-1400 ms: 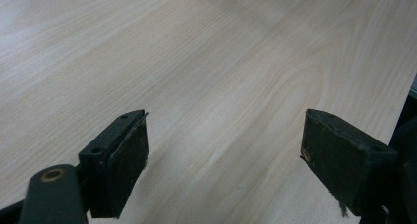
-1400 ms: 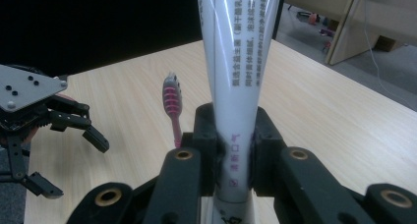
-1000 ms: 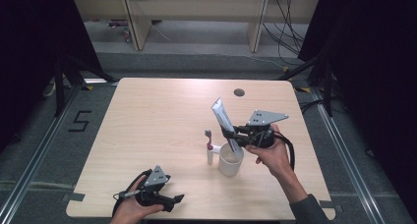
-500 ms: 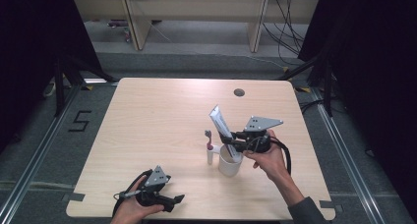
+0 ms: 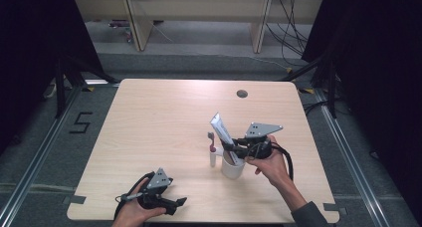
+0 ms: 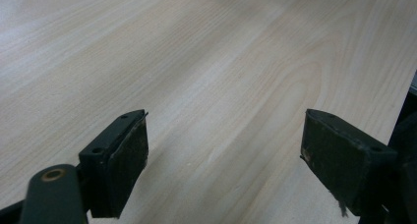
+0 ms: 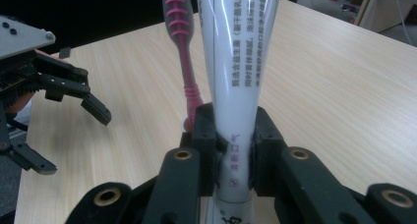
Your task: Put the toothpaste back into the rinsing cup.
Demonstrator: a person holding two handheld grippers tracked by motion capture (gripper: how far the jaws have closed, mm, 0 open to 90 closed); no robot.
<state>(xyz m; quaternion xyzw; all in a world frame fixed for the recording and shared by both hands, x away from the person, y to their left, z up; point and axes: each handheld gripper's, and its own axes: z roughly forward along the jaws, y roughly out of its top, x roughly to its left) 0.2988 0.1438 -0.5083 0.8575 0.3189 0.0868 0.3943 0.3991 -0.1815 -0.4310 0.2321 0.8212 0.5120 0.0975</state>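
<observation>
Left gripper point(image 5: 171, 203): rests at the table's point(image 5: 164, 117) near left edge, where it sat a second ago; fingers point(image 6: 123, 155) released, spread wide over bare wood.
Toothbrush point(image 5: 212, 146): pink, standing upright just left of the cup, unmoved.
Tube point(image 5: 222, 132): white toothpaste tube, tilted, lower than a second ago, its bottom end now inside the cup.
Cup point(image 5: 232, 168): white, on the table right of centre, same spot.
Right gripper point(image 5: 234, 148): lower than before, right above the cup; fingers point(image 7: 204, 135) clenched on the tube.
Writing: purple and grey Chinese print runs down the tube; the small characters are hard to read.
Floor mark point(image 5: 81, 122): "5", left of the table.
</observation>
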